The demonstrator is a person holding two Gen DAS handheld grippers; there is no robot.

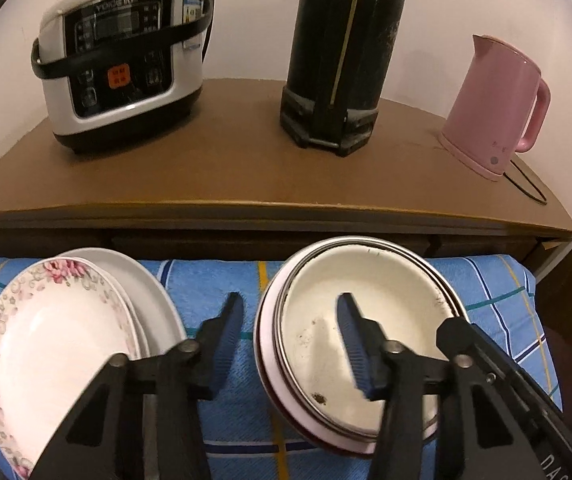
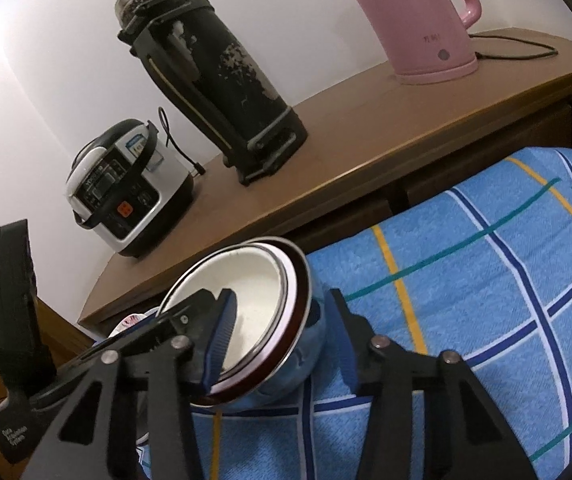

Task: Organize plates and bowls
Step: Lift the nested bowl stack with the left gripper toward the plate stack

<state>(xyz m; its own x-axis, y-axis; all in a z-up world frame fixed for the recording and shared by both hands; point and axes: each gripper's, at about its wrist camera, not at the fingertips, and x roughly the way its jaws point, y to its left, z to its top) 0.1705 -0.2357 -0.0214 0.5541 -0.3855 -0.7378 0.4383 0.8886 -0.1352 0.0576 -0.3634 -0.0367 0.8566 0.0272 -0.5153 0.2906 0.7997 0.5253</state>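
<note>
Left wrist view: left tongs (image 1: 290, 336) spread wide, straddling near rim of enamel bowl stack (image 1: 366, 328) on blue plaid cloth (image 1: 213, 280), prob lining up a grab. Right tongs (image 2: 277, 332) also wide, empty, straddling far rim. Floral plates (image 1: 57, 344) stacked beside.

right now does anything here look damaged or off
The black thermos on the wooden counter has badly peeling paint, and the cream enamel bowl on the blue checked cloth shows chipped, rust-spotted patches.

Warm, dim indoor light; fisheye bends edges into dark corners. Soft shadows behind appliances; close foreground slightly blurred.
</note>
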